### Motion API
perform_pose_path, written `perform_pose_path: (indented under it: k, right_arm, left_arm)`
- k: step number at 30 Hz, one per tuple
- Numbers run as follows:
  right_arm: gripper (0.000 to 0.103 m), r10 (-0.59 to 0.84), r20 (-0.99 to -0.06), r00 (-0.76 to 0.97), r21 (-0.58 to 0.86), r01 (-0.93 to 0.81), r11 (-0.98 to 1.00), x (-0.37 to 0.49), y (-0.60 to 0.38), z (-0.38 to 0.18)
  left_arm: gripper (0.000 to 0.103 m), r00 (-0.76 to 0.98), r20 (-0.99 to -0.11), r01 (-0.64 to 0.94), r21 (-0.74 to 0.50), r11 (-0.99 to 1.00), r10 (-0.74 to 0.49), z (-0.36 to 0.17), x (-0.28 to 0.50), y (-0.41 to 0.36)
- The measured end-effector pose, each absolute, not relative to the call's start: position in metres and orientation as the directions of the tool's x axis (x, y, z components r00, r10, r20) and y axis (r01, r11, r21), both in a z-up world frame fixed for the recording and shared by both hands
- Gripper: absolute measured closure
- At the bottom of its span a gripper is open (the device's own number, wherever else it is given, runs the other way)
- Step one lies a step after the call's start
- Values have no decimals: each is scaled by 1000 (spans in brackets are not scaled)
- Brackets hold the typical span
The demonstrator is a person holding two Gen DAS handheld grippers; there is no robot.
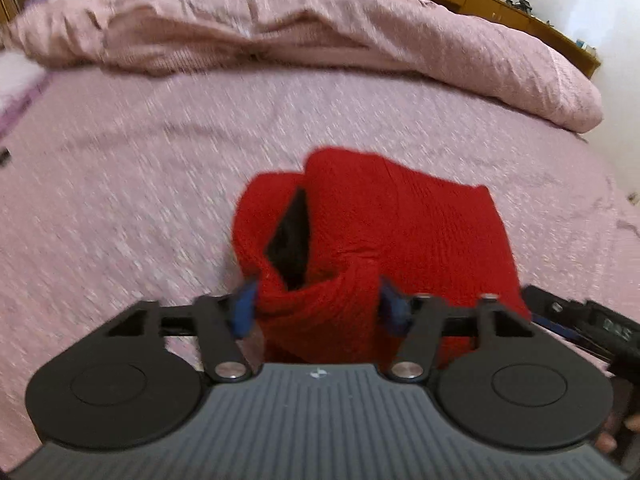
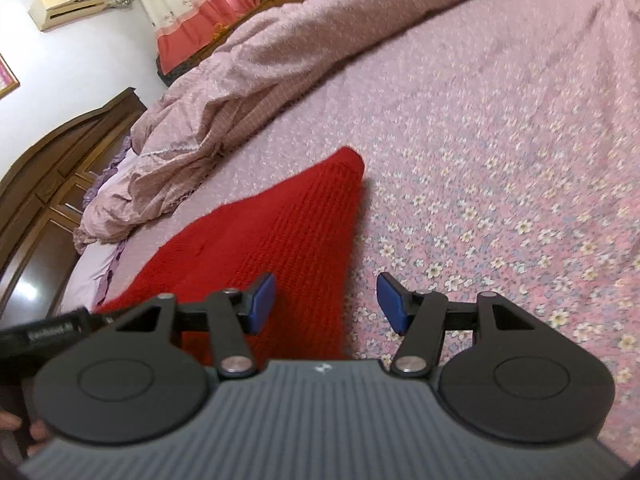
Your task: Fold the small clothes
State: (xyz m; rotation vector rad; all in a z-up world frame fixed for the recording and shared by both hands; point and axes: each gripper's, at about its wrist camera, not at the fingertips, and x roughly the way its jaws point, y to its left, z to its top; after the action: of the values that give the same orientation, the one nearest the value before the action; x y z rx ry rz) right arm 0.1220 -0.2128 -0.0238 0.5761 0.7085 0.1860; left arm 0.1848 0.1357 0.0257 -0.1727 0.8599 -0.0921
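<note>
While bunched between left fingers (image 1: 244,306), red knit (image 1: 400,216) reaches right fingers (image 2: 264,300).

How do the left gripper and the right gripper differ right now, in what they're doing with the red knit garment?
The left gripper has bunched red knit garment squeezed between its fingers; the right gripper has a clear gap, pinching nothing. The left gripper sits over the garment's gathered edge; the right gripper straddles the garment's edge, one finger over red knit, the other over the floral bedsheet. Both have blue-padded fingers and point down at the bed.
</note>
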Motion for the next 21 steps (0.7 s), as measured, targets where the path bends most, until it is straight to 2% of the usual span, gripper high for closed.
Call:
perform_pose_path:
  k: [2, 3, 6, 9, 11, 15, 19, 21]
  right_arm:
    - [36, 369, -552, 747, 583, 29, 812, 129, -215, -30]
    - [35, 382, -548, 744, 601, 33, 799, 132, -217, -32]
    - [35, 441, -530, 724, 664, 31, 747, 140, -223, -36]
    - [35, 525, -491, 695, 713, -26, 701, 144, -220, -33]
    - [35, 586, -460, 667, 727, -95, 680, 144, -210, -29]
    - [35, 604, -461, 651, 671, -190, 716, 139, -183, -16]
    - [36, 594, -493, 636, 612, -232, 756, 135, -162, -7]
    - [36, 553, -537, 637, 541, -243, 805, 134, -148, -5]
  left_arm:
    - [59, 650, -736, 9, -238, 971, -186, 22, 181, 141]
    - [64, 655, -728, 8, -259, 966, -201, 23, 178, 145]
    - [70, 672, -696, 7, -334, 943, -252, 31, 163, 159]
    - [70, 682, -674, -11, -397, 918, -283, 35, 147, 175]
    - [70, 685, -679, -34, -391, 920, -263, 35, 136, 184]
    - [70, 677, -703, -101, -384, 918, -219, 21, 121, 201]
    - [69, 651, -718, -163, -448, 879, -245, -6, 120, 224]
    - [64, 651, -715, -172, -464, 869, -253, -13, 121, 226]
